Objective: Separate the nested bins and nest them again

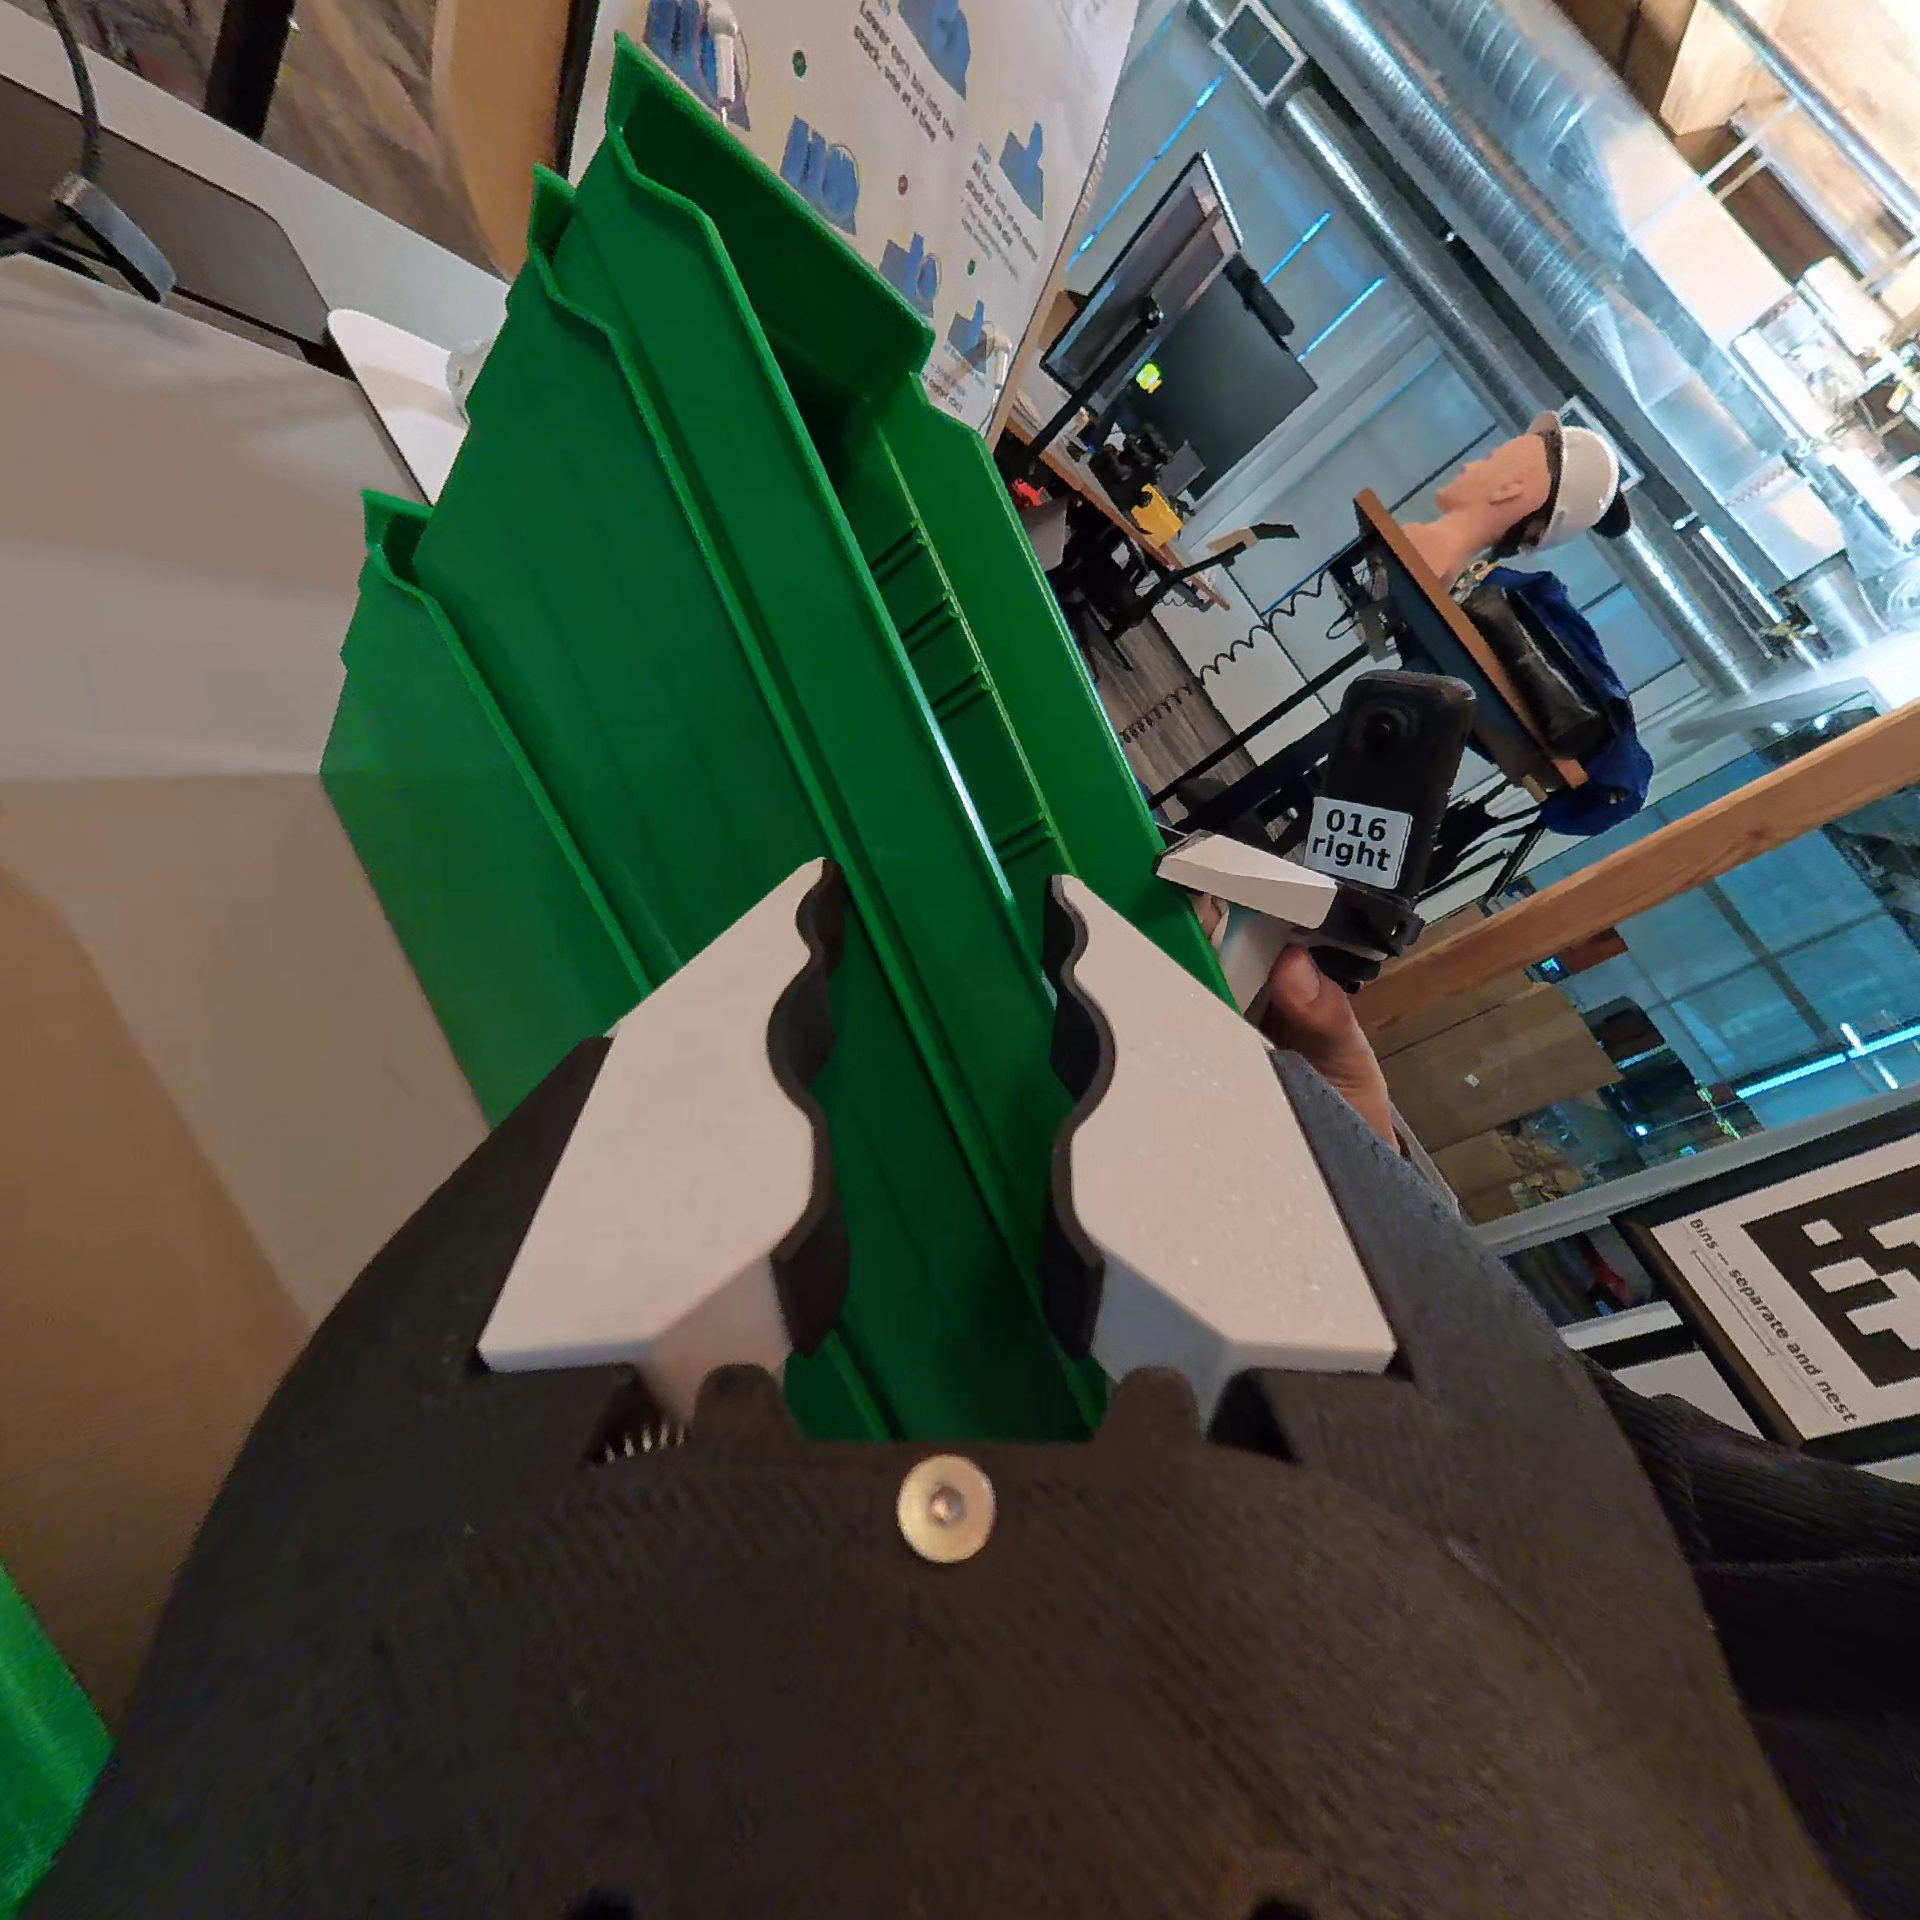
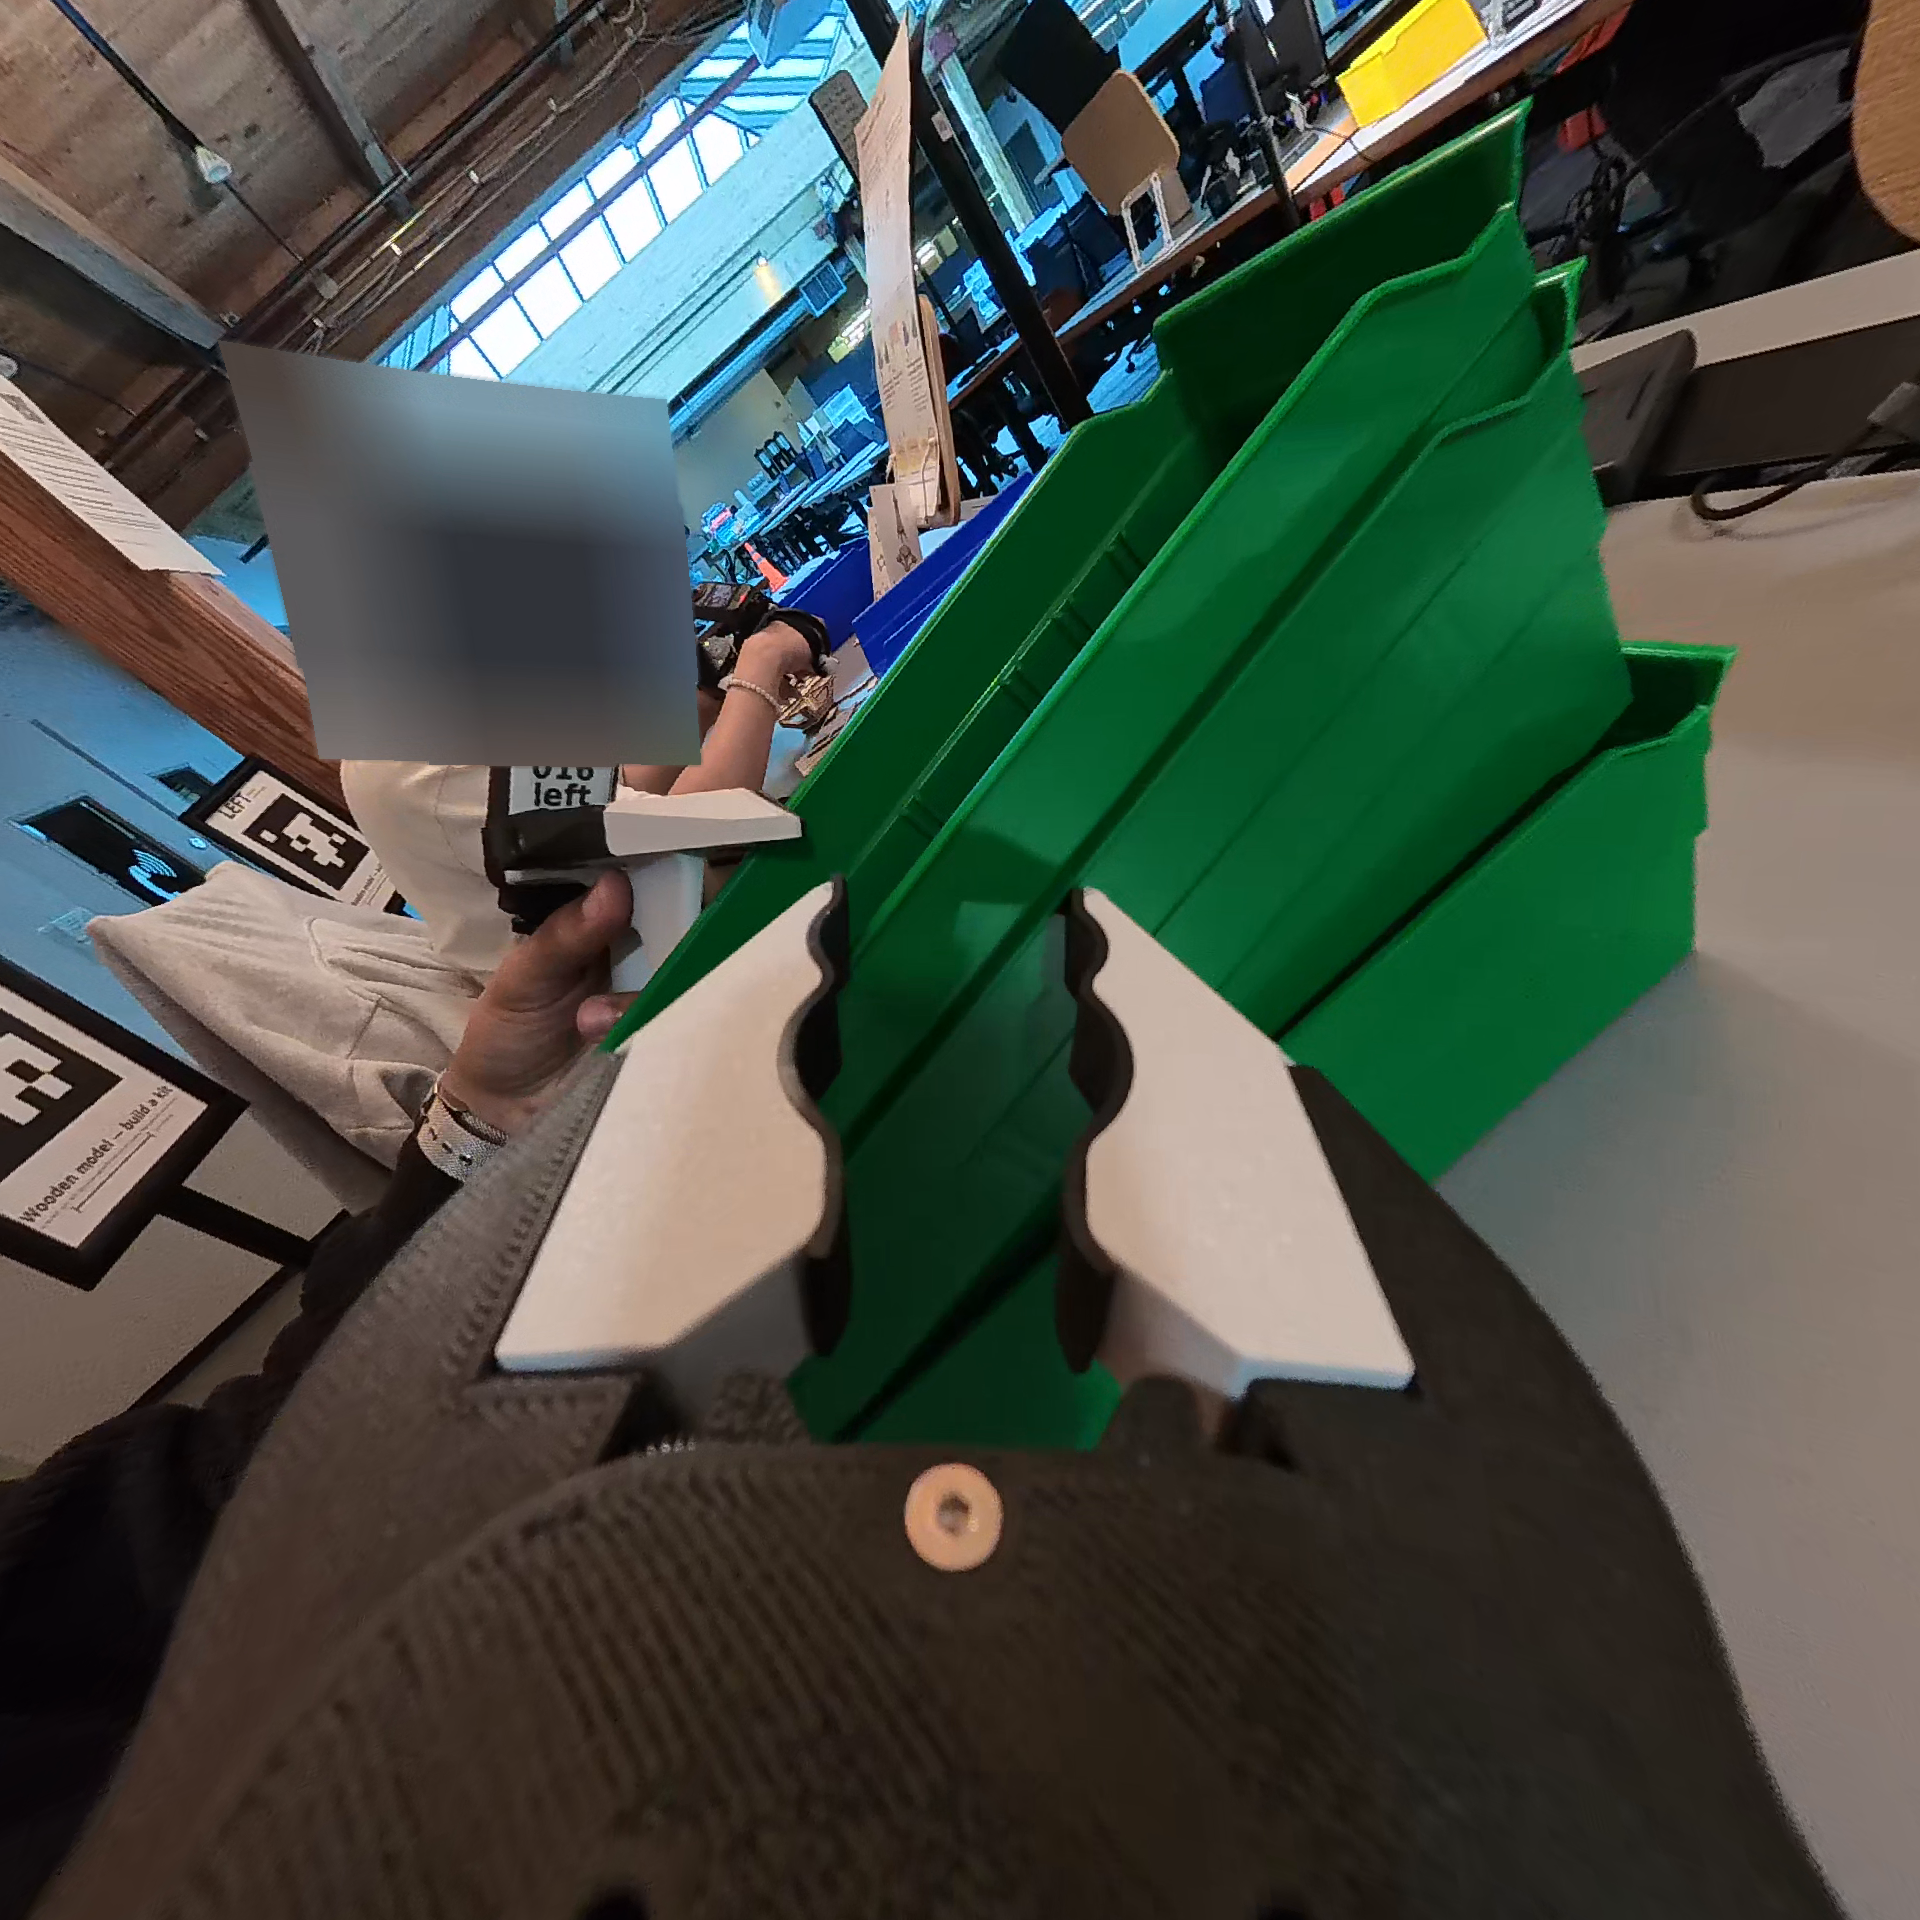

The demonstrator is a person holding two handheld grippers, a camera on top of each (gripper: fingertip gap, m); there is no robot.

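Note:
Three green bins are nested in a stack on the pale table (image 2: 1745, 1195). The lowest bin (image 2: 1538, 935) rests on the table. The upper two bins (image 2: 1434, 644) stick out of it, raised and tilted. In the left wrist view the stack (image 1: 623, 623) runs away from me. My left gripper (image 1: 935, 904) straddles the near side wall of the upper bins, with its jaws closed on the rims. My right gripper (image 2: 956, 914) grips the opposite wall the same way. Each gripper shows in the other's view, the right gripper (image 1: 1247, 894) and the left gripper (image 2: 707, 831).
A black device with a cable (image 2: 1766, 416) lies on the table behind the stack. A poster board (image 1: 935, 156) stands beyond the bins. Another green object (image 1: 42, 1714) sits at the lower left. Framed marker cards (image 1: 1818, 1299) and a seated person (image 2: 416, 831) are nearby.

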